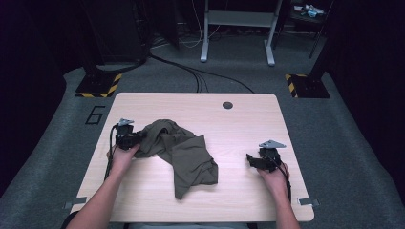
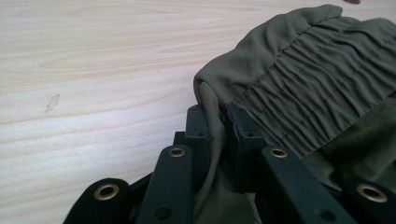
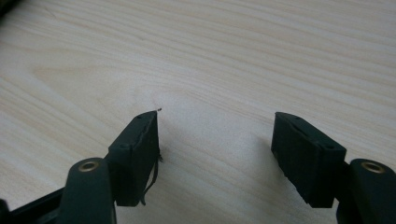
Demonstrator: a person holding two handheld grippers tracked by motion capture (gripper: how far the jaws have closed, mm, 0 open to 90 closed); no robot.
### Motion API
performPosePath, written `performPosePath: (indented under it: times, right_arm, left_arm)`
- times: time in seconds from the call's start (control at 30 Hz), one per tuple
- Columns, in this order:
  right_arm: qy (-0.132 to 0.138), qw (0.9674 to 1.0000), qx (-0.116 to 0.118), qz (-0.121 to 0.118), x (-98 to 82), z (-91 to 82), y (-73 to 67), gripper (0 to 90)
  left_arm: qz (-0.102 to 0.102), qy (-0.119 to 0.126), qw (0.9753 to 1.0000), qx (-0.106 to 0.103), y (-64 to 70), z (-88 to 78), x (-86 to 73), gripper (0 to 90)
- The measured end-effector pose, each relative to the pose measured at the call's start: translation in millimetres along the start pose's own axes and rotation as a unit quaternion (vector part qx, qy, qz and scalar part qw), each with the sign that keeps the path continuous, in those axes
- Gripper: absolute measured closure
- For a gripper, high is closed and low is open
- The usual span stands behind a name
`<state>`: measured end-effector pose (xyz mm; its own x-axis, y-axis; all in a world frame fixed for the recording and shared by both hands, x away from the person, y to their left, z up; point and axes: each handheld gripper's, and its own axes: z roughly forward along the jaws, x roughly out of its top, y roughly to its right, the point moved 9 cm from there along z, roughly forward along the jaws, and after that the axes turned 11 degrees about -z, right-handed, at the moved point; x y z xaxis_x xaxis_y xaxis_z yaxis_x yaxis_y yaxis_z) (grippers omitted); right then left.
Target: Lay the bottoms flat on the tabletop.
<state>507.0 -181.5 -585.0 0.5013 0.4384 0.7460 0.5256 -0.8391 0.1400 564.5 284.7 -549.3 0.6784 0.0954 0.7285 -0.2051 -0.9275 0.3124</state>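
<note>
The olive garment (image 1: pixel 179 150) lies crumpled on the tabletop (image 1: pixel 239 124), its long axis running from the left tool (image 1: pixel 128 138) toward the near middle. That tool is pinched tight on the gathered waistband edge (image 2: pixel 219 102), cloth between its jaws. The right tool (image 3: pixel 215 154) stands wide open and empty, well apart; the garment's loose end lies to its left, its likely reach.

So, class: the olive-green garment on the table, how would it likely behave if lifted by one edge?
The olive-green garment lies crumpled in soft folds, so it would probably hang limp, not hold its shape. The left gripper has thin fabric pinched between its jaws beside the gathered waistband, suggesting it is light. Lifted there, the rest would likely trail across the table.
</note>
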Motion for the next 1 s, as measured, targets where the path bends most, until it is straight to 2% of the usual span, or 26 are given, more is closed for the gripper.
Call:
performPosePath:
  times: [0.2, 0.27, 0.3, 0.37, 0.47, 0.57, 0.67, 0.73, 0.8, 0.83, 0.97, 1.0]
  right_arm:
    - [0.002, 1.0000, -0.002, 0.002, 0.9, 0.3, -1.3, 33.8]
    - [-0.003, 1.0000, 0.005, 0.002, 2.4, 0.3, -4.1, 35.3]
    - [-0.005, 1.0000, 0.007, 0.000, 2.7, 0.1, -5.2, 35.5]
    - [-0.003, 1.0000, 0.005, -0.004, 3.8, 0.0, -5.4, 35.5]
    - [0.016, 0.9998, 0.010, -0.007, 12.9, -3.6, -10.0, 36.5]
    - [0.029, 0.9993, 0.022, 0.000, 20.8, -6.5, -17.3, 38.2]
    - [0.035, 0.9989, 0.029, -0.009, 26.2, -7.0, -23.1, 38.9]
    - [0.037, 0.9983, 0.042, -0.016, 34.7, -6.6, -34.1, 39.5]
    - [0.037, 0.9977, 0.052, -0.022, 40.6, -5.4, -41.0, 39.8]
    - [0.037, 0.9977, 0.052, -0.022, 40.6, -5.4, -41.0, 39.8]
    - [0.038, 0.9967, 0.067, -0.027, 52.5, -3.0, -59.8, 39.8]
    - [0.039, 0.9959, 0.074, -0.036, 58.1, -1.3, -69.0, 40.0]
  left_arm:
    - [0.008, 0.000, 0.9999, 0.011, -7.9, 6.4, -3.2, 75.8]
    - [0.008, 0.003, 0.9999, 0.011, -10.0, 7.6, -3.6, 73.8]
    - [0.017, 0.013, 0.9997, 0.015, -11.7, 5.7, -2.5, 72.1]
    - [0.017, 0.020, 0.9995, 0.015, -12.7, 3.8, -1.6, 69.5]
    - [0.008, 0.030, 0.9995, 0.009, -14.3, -5.0, 3.1, 60.0]
    - [0.022, 0.045, 0.9988, 0.002, -9.4, -16.3, 8.5, 53.3]
    - [0.032, 0.044, 0.9985, -0.006, -3.9, -22.7, 9.6, 50.1]
    - [0.037, 0.036, 0.9986, -0.014, 1.7, -28.8, 9.7, 47.3]
    - [0.028, 0.042, 0.9983, -0.028, 9.9, -38.5, 11.3, 44.2]
    - [0.028, 0.042, 0.9983, -0.028, 9.9, -38.5, 11.3, 43.3]
    - [0.030, 0.035, 0.9979, -0.044, 19.4, -45.7, 1.3, 41.8]
    - [0.037, 0.029, 0.9978, -0.046, 20.5, -46.4, -3.9, 41.8]
